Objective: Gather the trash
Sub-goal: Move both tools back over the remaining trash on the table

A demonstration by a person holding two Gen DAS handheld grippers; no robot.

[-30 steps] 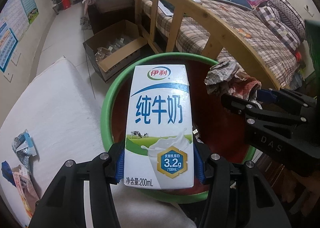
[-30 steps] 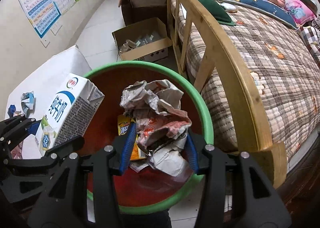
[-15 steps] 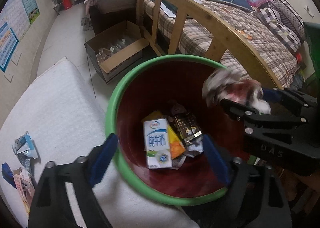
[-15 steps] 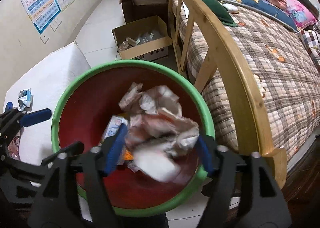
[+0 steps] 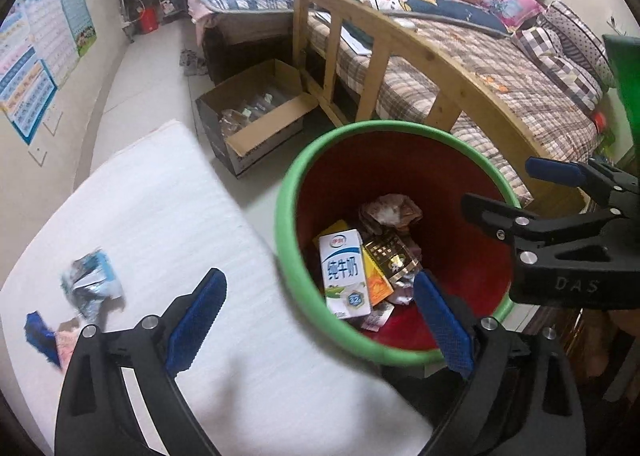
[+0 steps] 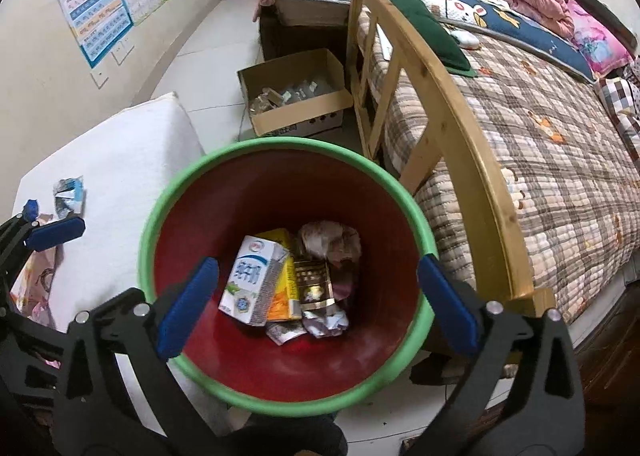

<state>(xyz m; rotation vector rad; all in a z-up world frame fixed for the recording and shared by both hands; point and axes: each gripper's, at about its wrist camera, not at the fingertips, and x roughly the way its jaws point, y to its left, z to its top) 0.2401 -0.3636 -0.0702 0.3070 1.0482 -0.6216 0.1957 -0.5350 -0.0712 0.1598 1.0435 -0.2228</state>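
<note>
Above the green-rimmed bin [image 6: 224,160], my left gripper [image 5: 320,308] and right gripper [image 6: 316,296] are opening, empty; next, the scraps [image 5: 90,288] on the white pad [image 5: 168,196].

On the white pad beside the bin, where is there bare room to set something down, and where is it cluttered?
The white pad is bare across its middle and far end, from the green bin rim to the edge nearest the cardboard box. Its near left corner is crowded: a crumpled blue-and-silver wrapper, a blue scrap and pink paper. The bin floor is littered, milk carton included.
</note>
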